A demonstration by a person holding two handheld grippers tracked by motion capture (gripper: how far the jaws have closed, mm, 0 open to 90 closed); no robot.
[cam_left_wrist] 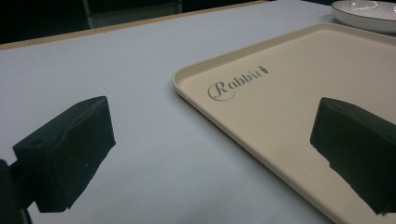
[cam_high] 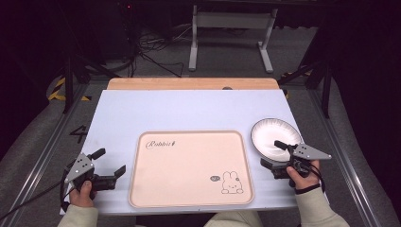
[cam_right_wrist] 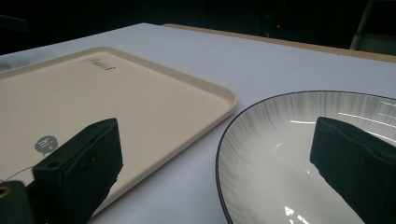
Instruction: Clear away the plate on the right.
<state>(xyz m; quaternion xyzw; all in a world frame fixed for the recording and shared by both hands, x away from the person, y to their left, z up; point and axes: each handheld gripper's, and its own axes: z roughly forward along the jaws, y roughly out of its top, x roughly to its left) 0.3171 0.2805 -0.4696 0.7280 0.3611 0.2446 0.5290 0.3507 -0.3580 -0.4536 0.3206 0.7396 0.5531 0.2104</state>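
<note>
A cream tray (cam_high: 191, 198) printed with "Rabbit" and a small rabbit drawing lies flat in the middle of the pale table. A white plate (cam_high: 274, 135) with a dark rim sits just right of it. My left gripper (cam_high: 112, 161) stands open at the tray's left edge, low over the table. In the left gripper view its jaws straddle the tray's rim (cam_left_wrist: 187, 91) with nothing gripped. My right gripper (cam_high: 271, 153) is open at the plate's near rim. In the right gripper view one jaw hangs over the plate (cam_right_wrist: 261, 163), the other over the tray (cam_right_wrist: 140, 98).
The pale blue-white table top (cam_high: 189, 111) ends in a wooden strip (cam_high: 189, 83) at the far edge. Beyond it are the legs of a white stand (cam_high: 231, 42) and cables on the dark floor. Metal rails run along both sides of the table.
</note>
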